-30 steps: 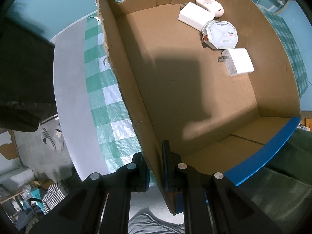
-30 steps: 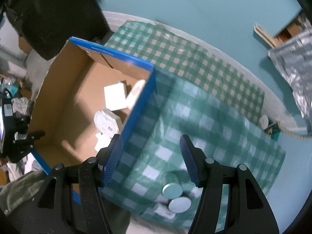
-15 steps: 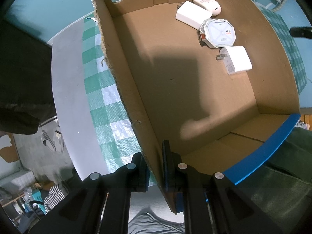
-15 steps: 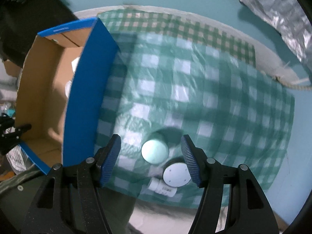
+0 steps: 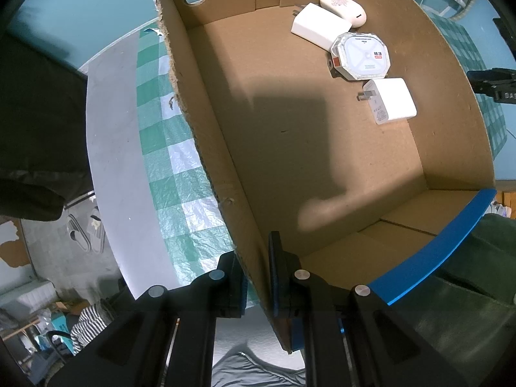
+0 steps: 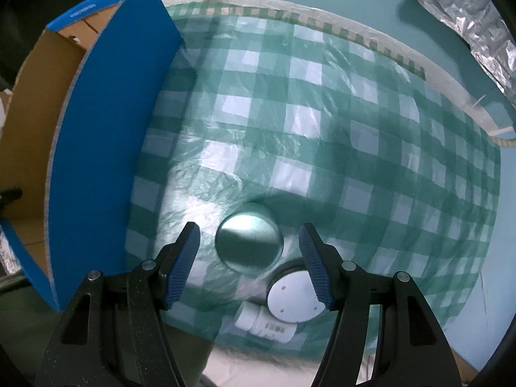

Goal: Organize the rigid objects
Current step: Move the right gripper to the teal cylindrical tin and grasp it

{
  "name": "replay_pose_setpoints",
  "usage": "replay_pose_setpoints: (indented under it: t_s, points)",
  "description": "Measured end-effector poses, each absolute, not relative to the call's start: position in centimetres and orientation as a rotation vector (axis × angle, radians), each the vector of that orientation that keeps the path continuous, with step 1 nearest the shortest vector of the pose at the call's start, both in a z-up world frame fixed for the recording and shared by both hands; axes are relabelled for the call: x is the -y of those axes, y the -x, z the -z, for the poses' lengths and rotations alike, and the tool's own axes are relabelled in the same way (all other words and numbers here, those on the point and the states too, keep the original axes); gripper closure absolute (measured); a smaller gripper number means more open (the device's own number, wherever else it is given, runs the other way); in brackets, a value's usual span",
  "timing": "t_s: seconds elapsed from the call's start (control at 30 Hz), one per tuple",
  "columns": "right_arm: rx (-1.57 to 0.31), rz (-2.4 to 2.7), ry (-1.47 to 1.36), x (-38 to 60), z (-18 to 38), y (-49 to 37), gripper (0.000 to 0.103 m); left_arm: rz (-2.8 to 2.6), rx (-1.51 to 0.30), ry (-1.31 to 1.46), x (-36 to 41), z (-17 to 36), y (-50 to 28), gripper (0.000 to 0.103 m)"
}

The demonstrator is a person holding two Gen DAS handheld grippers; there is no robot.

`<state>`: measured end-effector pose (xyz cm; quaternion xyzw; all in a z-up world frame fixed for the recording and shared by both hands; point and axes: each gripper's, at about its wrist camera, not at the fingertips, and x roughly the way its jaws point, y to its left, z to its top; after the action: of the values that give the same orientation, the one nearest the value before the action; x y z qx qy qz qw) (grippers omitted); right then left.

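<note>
My right gripper (image 6: pixel 249 258) hangs open astride the round silvery metal tin (image 6: pixel 249 242) on the green checked cloth (image 6: pixel 322 129); next, lower and close. Left gripper (image 5: pixel 258 277) pinches the brown cardboard box wall (image 5: pixel 206 148); white chargers (image 5: pixel 391 100) inside.

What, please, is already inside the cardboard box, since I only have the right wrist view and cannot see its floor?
Observer: Four white items lie at the far end of the brown cardboard box with blue outer faces: an oval white case, a flat white rectangular charger, an octagonal white box and a white cube plug adapter.
Operator: Thank you; is the box being steadied?
Observer: Yes, the left tongs are shut on the box's near side wall.
Operator: Is there room left?
Observer: The near half of the floor is bare.
</note>
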<state>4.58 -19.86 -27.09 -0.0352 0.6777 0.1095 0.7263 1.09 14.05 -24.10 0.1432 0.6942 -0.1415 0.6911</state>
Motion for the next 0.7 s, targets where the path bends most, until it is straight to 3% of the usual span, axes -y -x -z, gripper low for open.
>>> replay_pose_setpoints:
  t_s: [0.23, 0.3, 0.37, 0.7]
  points:
    - [-1.509, -0.224, 0.078, 19.6, 29.3, -4.5, 0.04, 0.315, -1.551, -0.317, -14.2, 24.1, -1.0, 0.092]
    - [-1.503, -0.218, 0.066, 19.6, 29.5, -4.5, 0.045, 0.315, -1.551, -0.316, -14.2, 24.1, -1.0, 0.092]
    - [-1.495, -0.217, 0.056, 19.5, 29.5, -4.4, 0.056, 0.315, -1.551, -0.315, -14.2, 24.1, -1.0, 0.092]
    - [-1.492, -0.222, 0.059, 19.1, 28.3, -4.4, 0.059, 0.322, -1.549, -0.322, -14.3, 24.1, -0.7, 0.092]
